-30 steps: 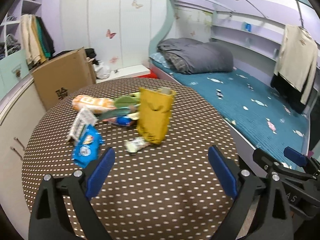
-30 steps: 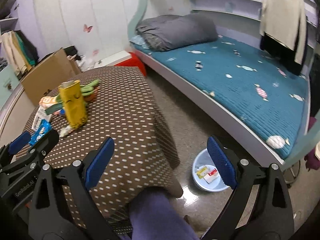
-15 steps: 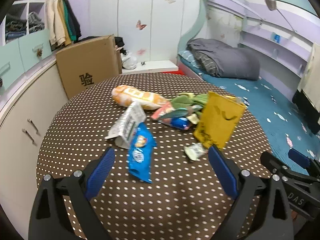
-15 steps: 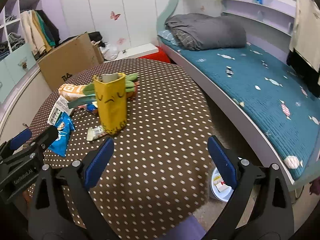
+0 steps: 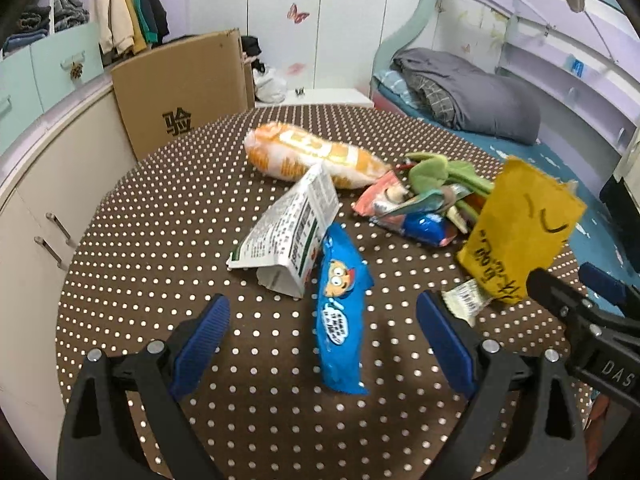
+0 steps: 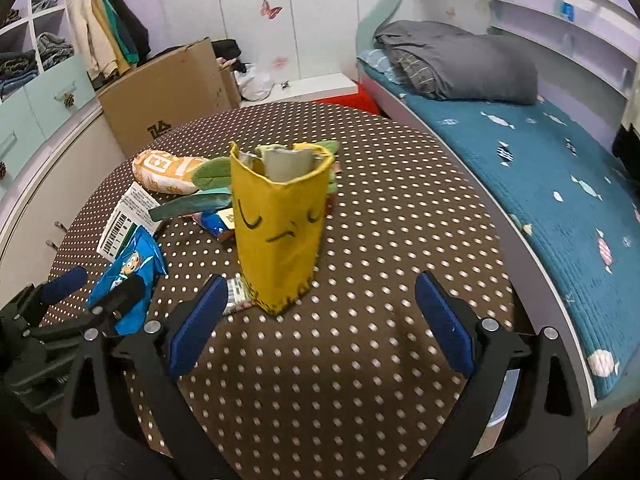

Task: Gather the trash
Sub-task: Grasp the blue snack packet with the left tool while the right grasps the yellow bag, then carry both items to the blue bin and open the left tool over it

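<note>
The left gripper (image 5: 322, 334) hangs with its blue pads spread wide and empty over the near edge of the round table (image 5: 160, 208), straddling a blue snack wrapper (image 5: 340, 312) printed with a cartoon face. The right gripper (image 6: 320, 314) is equally wide open and empty, just short of an upright yellow felt bag (image 6: 278, 228) with a drawn sleepy face; from the left camera the bag's side shows hand-drawn characters too blurred to read. Behind the blue wrapper lie a white carton (image 5: 288, 236) with fine print, an orange-and-white packet (image 5: 312, 156), and a pile of red, blue and green wrappers (image 5: 420, 208). The brown tablecloth is white-dotted. Beyond stand a cardboard box (image 5: 184, 92) marked "验" and a teal-quilted bed (image 6: 560, 184) at right.
</note>
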The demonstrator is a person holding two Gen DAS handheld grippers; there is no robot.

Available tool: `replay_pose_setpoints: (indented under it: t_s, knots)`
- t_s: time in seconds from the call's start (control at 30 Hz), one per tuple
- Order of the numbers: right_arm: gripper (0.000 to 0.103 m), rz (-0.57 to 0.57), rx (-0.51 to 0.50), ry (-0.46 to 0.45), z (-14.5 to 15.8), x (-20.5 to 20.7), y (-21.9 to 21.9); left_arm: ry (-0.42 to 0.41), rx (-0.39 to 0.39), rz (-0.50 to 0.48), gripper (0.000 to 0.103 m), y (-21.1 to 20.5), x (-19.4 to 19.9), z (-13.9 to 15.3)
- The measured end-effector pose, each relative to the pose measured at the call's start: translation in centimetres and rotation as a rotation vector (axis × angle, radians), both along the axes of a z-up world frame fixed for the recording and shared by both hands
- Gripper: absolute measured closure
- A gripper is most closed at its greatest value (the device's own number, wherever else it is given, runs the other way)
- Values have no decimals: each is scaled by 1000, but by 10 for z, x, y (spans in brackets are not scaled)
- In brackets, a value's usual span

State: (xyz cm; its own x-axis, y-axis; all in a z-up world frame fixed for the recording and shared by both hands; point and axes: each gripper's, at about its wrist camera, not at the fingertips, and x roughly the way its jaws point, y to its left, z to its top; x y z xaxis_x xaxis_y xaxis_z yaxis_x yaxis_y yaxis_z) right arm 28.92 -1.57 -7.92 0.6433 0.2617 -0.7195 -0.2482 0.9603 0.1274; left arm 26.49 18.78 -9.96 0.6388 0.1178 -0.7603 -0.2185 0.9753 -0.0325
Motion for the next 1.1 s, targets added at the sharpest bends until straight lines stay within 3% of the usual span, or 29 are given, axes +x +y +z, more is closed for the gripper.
replay_pose_setpoints:
  t_s: [0.1, 0.17, 0.2, 0.23, 0.27, 0.3, 0.37, 1.1]
  knots:
    - [11, 22, 22, -6, -3, 10, 6, 29, -20, 5, 22, 6, 7, -10]
    - [11, 27, 33, 6, -6, 16, 9, 55, -34, 6, 37, 10, 12, -16]
    - [18, 34, 46, 19, -8, 19, 9, 64, -40, 2, 40, 11, 14, -19]
    - [30, 43, 58, 36, -11, 21, 10, 51, -16, 4, 55, 11, 14, -19]
    - [59, 54, 76, 53, -13, 23, 10, 51, -11, 2, 71, 12, 14, -18]
    - [66, 51, 101, 71, -15, 24, 8, 53, -23, 3, 77, 13, 15, -18]
    - [69, 43, 124, 66, -14, 22, 3, 53, -65, -13, 87, 15, 15, -16]
    - [70, -96, 116, -16, 15, -21, -63, -26, -34, -103, 88, -37, -14, 16]
